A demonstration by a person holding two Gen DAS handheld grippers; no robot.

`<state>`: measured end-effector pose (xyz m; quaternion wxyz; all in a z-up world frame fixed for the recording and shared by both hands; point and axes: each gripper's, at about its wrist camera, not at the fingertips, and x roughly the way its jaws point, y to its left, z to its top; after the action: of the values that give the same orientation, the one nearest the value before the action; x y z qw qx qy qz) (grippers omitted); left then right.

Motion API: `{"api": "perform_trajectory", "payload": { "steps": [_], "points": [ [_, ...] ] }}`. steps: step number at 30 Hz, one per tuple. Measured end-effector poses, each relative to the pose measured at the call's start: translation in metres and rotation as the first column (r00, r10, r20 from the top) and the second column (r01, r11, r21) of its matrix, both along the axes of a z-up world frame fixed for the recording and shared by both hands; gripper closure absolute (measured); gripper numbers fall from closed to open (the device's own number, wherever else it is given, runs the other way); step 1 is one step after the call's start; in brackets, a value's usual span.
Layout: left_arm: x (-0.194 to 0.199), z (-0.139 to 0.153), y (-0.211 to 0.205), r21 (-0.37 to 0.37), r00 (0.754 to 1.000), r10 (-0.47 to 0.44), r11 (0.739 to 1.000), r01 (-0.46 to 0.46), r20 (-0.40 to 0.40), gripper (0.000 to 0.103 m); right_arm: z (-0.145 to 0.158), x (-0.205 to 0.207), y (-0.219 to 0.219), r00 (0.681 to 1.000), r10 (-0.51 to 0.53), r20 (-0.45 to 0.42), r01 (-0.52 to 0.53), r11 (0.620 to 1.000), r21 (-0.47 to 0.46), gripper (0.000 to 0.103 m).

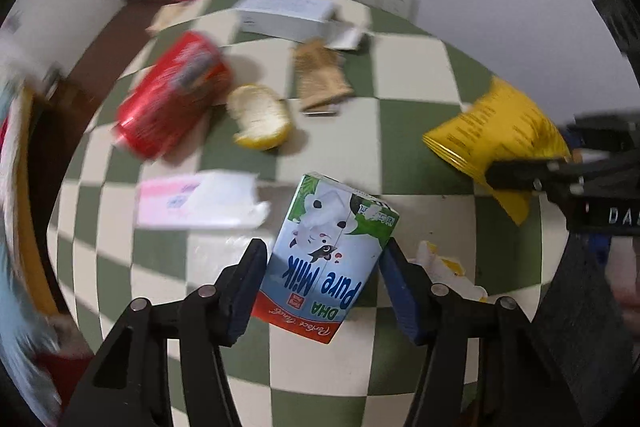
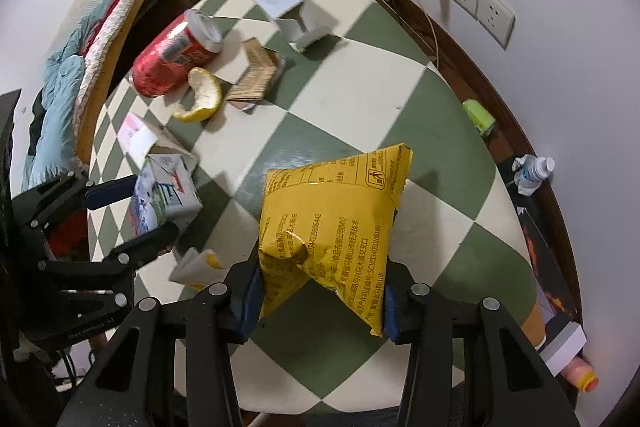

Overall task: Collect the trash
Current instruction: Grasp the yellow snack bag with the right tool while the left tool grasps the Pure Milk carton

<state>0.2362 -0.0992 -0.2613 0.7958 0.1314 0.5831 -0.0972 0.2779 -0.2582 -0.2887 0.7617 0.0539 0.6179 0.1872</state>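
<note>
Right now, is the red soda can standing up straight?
No, the red soda can lies on its side on the checkered table, beside the orange peel.

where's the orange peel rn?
On the checkered table, far left in the right wrist view: the orange peel sits between the red can and the cardboard scrap.

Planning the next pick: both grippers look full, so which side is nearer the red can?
Left. Its milk carton sits nearer the red can; the right gripper, shut on the yellow bag, is farther.
</note>
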Motion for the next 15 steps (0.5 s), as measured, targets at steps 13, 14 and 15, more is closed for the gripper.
{"api": "perform_trajectory", "payload": {
  "steps": [13, 14, 15],
  "points": [
    [-0.084, 0.087, 0.092, -0.179, 0.876, 0.411, 0.909, -0.376, 0.253, 0.051, 0.071, -0.041, 0.049, 0.984, 0.085, 0.158, -0.094, 0.994, 0.052, 0.056],
    [-0.095, 0.097, 0.102, -0.200, 0.853, 0.446, 0.893, -0.404, 0.270, 0.051, 0.079, -0.048, 0.058, 0.980, 0.100, 0.170, -0.112, 0.992, 0.060, 0.056],
    [-0.107, 0.105, 0.111, -0.222, 0.836, 0.473, 0.879, -0.423, 0.280, 0.051, 0.085, -0.053, 0.065, 0.977, 0.113, 0.179, -0.127, 0.990, 0.068, 0.056]
  ]
}}
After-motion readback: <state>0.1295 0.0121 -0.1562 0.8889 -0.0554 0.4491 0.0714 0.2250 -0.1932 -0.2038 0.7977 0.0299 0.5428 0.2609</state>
